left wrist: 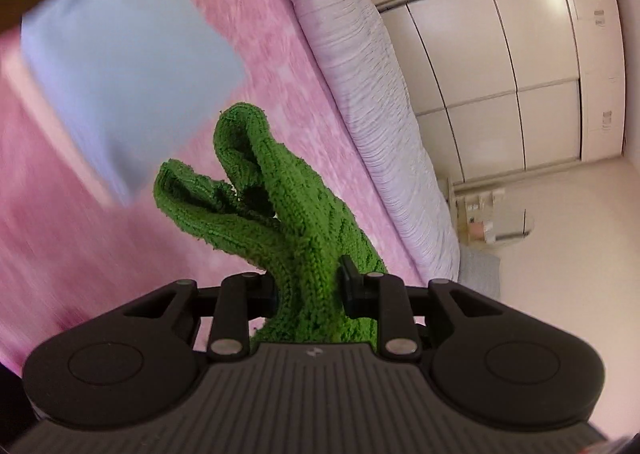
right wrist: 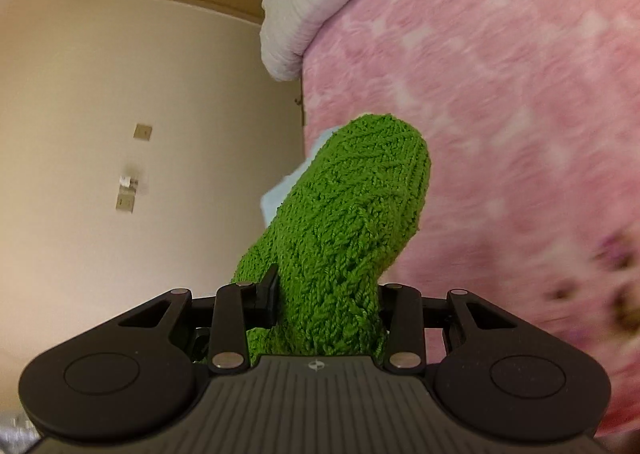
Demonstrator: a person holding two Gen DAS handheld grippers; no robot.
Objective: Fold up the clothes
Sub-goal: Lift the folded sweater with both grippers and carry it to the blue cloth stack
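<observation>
Both-handed – left tool (left wrist: pixel 308 294) and right tool (right wrist: pixel 326 304) clamp green knit (left wrist: pixel 280 205), raised

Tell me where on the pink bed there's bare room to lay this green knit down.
Both grippers, left gripper and right gripper, clamp the green knit. The pink blanket looks bare below the light blue folded cloth, and between it and the white ribbed bolster. The cloth's own spot is taken.

Both wrist views are taken from just behind the jaws, facing forward; the pink bed (left wrist: pixel 72 246) (right wrist: pixel 520 133) beyond is shared.
</observation>
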